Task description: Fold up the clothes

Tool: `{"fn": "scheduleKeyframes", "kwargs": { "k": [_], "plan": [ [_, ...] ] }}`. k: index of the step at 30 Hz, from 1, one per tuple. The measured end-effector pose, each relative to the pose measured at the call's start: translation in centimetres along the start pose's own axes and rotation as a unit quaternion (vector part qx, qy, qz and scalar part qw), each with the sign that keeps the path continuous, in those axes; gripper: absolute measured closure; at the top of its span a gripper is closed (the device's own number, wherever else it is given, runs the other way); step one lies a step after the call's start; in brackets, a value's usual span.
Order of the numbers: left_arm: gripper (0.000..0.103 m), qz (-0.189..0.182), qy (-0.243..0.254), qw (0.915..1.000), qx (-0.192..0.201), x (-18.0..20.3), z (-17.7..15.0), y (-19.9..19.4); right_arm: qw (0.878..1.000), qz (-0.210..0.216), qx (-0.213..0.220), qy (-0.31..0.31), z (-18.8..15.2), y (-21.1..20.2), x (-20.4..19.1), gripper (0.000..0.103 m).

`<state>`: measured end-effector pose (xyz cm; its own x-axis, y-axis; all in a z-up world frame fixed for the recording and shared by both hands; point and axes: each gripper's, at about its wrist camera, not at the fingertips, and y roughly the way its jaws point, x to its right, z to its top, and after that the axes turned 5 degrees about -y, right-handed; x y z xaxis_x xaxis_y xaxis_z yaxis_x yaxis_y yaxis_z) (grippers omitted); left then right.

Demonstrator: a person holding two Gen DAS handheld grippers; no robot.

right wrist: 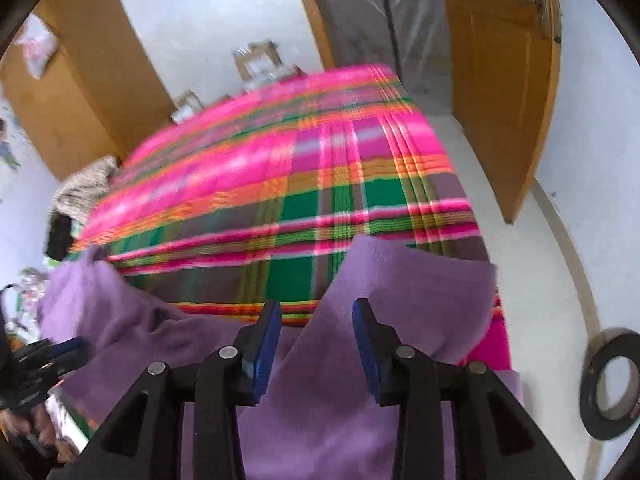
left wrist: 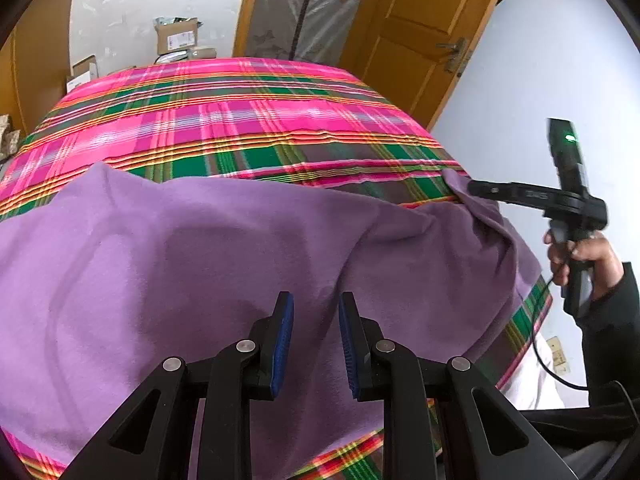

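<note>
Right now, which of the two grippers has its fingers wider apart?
The right gripper. In its own view the gap between its blue pads is clearly wider than the left gripper's. Both hang open above the purple cloth.

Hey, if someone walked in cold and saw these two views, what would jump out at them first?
The loud pink, green and orange plaid bedsheet fills the middle of both views. A purple garment lies rumpled across its near end. Both the left gripper and right gripper hover open above that fabric, and an orange wooden door stands behind the bed.
</note>
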<state>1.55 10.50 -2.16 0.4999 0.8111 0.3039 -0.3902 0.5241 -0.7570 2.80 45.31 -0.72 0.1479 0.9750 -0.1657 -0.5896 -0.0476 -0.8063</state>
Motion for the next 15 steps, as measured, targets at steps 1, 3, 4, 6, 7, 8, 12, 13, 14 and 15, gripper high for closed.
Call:
{"fn": "scheduleKeyframes", "kwargs": {
  "k": [1,3,4,6,7,8,12,13,14,15],
  "plan": [
    [0.079,0.003,0.000,1.0000,0.000,-0.1,0.0,0.0,1.000,-0.011,-0.010,0.001,0.2,0.8,-0.3,0.065],
    [0.079,0.008,0.000,1.0000,0.000,-0.2,0.1,0.1,0.999,-0.030,-0.023,-0.003,0.5,2.0,-0.5,0.065],
    [0.079,0.010,0.000,0.9999,0.000,-0.3,0.1,0.2,0.999,-0.037,-0.025,-0.009,0.4,2.1,-0.6,0.065],
    [0.079,0.015,0.000,0.9999,0.000,-0.4,0.1,0.3,0.998,-0.050,-0.029,-0.020,0.3,2.3,-0.9,0.077],
    [0.079,0.018,0.000,0.9998,0.000,-0.4,0.2,0.3,0.998,-0.056,-0.031,-0.026,0.3,2.4,-1.0,0.099],
    [0.079,0.019,0.001,0.9998,0.000,-0.5,0.2,0.4,0.998,-0.057,-0.031,-0.025,0.3,2.4,-0.8,0.100],
    [0.079,0.012,0.006,0.9999,-0.004,-0.2,0.2,0.7,1.000,-0.030,-0.005,-0.004,-0.3,0.8,0.0,0.101],
    [0.079,0.010,0.007,0.9999,-0.004,-0.1,0.1,0.7,1.000,-0.020,0.006,0.002,-0.6,0.1,0.2,0.101],
    [0.079,0.008,0.008,0.9999,-0.004,0.0,0.1,0.7,1.000,-0.016,0.020,0.011,-0.9,-0.9,0.6,0.101],
    [0.079,0.006,0.010,0.9999,-0.005,0.0,0.0,0.6,0.999,-0.011,0.034,0.019,-1.2,-1.9,1.0,0.101]
  ]
}}
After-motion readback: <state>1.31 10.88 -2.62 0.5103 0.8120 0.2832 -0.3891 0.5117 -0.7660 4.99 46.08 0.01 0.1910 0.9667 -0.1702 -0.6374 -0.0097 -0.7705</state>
